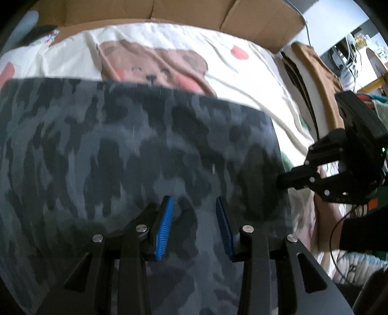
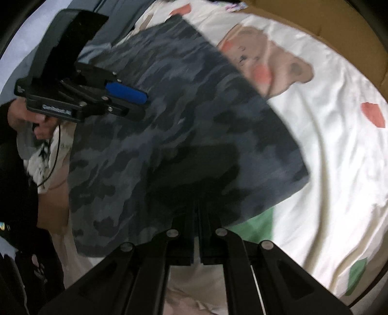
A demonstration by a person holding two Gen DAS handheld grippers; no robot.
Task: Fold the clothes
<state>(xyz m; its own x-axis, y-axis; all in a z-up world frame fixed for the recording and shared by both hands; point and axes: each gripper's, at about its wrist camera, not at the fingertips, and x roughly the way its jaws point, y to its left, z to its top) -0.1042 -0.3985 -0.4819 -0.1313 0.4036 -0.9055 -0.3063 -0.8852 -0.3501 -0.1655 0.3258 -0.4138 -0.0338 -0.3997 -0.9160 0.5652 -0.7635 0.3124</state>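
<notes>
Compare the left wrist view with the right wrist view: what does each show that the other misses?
Only the left wrist view: a brown garment beside the bed and cluttered shelves behind it. Only the right wrist view: the bare hand gripping the left tool, and green patches on the sheet. Both: the camouflage garment spread on the bear-print sheet, the cardboard box, and the shut right tool.

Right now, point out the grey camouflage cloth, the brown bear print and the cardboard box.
Grey camouflage cloth (image 1: 121, 150), left wrist view, middle.
Brown bear print (image 1: 155, 65), left wrist view, face.
Cardboard box (image 1: 145, 9), left wrist view, inner wall.
</notes>
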